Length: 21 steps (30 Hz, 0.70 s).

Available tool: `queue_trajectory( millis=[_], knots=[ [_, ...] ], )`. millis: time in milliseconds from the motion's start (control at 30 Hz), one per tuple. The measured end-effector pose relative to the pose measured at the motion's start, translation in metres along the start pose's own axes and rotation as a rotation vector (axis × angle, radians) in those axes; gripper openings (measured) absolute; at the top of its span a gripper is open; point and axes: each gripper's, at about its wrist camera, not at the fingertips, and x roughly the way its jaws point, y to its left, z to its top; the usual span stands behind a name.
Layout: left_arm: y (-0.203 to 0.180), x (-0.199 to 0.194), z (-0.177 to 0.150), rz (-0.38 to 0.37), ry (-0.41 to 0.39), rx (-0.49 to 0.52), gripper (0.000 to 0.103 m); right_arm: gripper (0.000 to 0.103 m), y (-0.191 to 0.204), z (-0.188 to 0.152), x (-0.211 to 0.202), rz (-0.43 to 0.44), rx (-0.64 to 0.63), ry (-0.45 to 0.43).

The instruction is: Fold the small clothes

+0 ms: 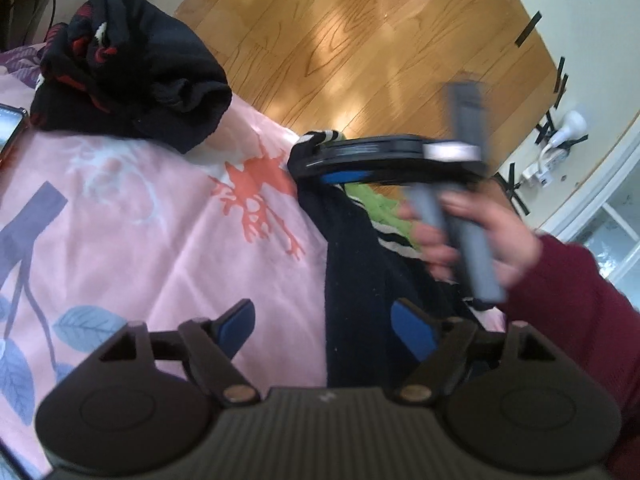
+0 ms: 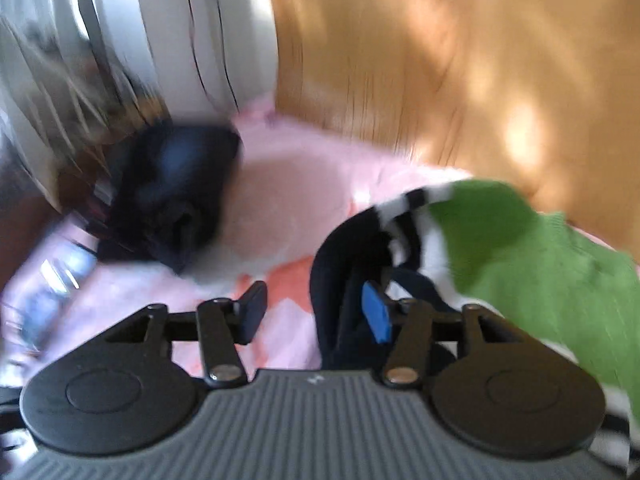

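Just ahead of the left gripper (image 1: 325,330), to its right side: one small dark navy garment (image 1: 360,280) with white stripes and a green part (image 1: 370,200), lying rumpled on a pink patterned bedsheet (image 1: 160,208). Left gripper: jaws standing apart, nothing between the blue pads; the right pad (image 1: 412,332) sits over the garment's edge, whether touching cannot be told.

Right gripper (image 2: 316,312): jaws apart, nothing pinched; the same garment (image 2: 340,264) lies beside and beyond its right pad, green part (image 2: 540,272) further right. In the left wrist view that gripper appears blurred beyond the garment, held by a hand (image 1: 480,236) in a dark red sleeve (image 1: 580,320).

Farther ahead, to the left: a heap of black clothes with red markings (image 1: 128,76). Beyond the bed edge: a wooden floor (image 1: 360,40).
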Motion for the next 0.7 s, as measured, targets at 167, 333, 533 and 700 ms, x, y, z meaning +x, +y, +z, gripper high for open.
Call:
queue_trajectory(
  millis=[167, 333, 533, 700],
  knots=[
    [0.005, 0.003, 0.003, -0.014, 0.009, -0.018, 0.078, 0.003, -0.011, 0.044, 0.031, 0.471, 0.332, -0.021],
    [0.005, 0.0, 0.003, -0.043, -0.002, -0.01, 0.085, 0.049, -0.027, 0.052, 0.002, 0.696, 0.482, -0.206],
    [0.011, 0.009, 0.002, -0.062, -0.01, -0.019, 0.089, 0.053, -0.003, 0.008, -0.018, 0.223, 0.083, -0.124],
    [0.009, 0.019, 0.0, -0.019, 0.012, 0.01, 0.089, 0.058, 0.008, -0.022, 0.001, 0.001, -0.13, 0.007]
  ],
)
